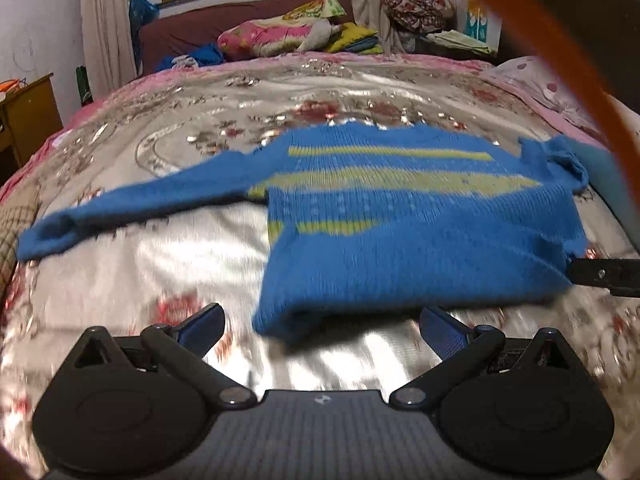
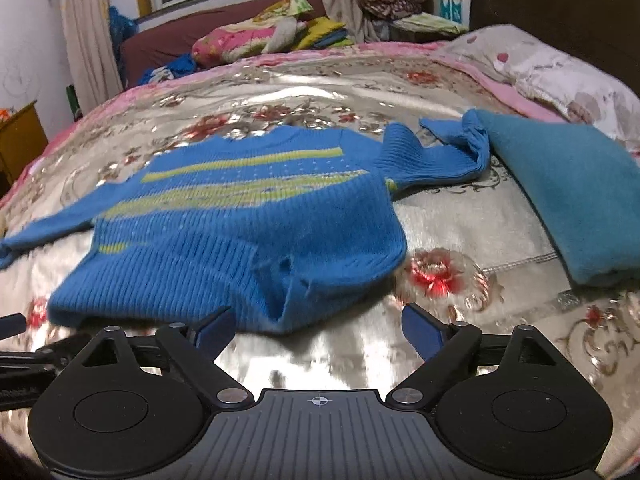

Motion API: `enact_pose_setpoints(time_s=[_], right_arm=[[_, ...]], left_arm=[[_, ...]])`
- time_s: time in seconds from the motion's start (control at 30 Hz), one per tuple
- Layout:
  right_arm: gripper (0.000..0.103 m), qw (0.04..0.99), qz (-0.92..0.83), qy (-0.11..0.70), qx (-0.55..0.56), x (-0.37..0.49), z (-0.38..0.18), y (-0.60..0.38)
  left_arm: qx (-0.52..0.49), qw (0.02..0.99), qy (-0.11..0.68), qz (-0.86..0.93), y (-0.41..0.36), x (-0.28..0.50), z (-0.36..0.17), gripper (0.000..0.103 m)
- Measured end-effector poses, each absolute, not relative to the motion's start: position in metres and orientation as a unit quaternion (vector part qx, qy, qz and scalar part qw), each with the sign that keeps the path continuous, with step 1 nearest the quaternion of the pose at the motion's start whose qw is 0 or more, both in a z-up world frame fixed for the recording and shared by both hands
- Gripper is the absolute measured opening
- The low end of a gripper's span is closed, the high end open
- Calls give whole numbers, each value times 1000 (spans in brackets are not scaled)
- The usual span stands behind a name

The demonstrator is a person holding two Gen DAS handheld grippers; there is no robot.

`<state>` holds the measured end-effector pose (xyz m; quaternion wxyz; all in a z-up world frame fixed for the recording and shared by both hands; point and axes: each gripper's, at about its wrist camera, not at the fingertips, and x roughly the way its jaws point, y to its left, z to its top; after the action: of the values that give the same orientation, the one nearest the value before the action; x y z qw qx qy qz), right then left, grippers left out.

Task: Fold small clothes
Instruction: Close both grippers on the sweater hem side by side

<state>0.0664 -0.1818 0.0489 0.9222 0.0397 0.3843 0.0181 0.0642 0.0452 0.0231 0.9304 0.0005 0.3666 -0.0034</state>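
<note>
A blue knitted sweater with yellow-green stripes (image 1: 400, 220) (image 2: 248, 232) fills mid-frame on the shiny floral bedspread (image 1: 160, 248) (image 2: 460, 240), its hem just above both tools. Left tool (image 1: 322, 330) and right tool (image 2: 318, 328) are spread wide, holding nothing. A folded teal garment (image 2: 568, 192) lies at right.

Words: none are showing anywhere — no letters, no numbers.
Left gripper (image 1: 322, 328) body: a tiny white mark is sitting there.
Right gripper (image 2: 318, 326) body: a small crosshair circle is showing.
</note>
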Motion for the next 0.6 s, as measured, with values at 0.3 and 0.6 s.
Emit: enact_pose_setpoints(time_s=[0.3, 0.6], right_arm=[[70, 908, 30, 407, 97, 96, 38, -205], [67, 901, 61, 408, 136, 101, 46, -227]], left_arm=[[30, 929, 370, -5, 51, 101, 23, 103], [31, 929, 369, -13, 61, 104, 29, 103]])
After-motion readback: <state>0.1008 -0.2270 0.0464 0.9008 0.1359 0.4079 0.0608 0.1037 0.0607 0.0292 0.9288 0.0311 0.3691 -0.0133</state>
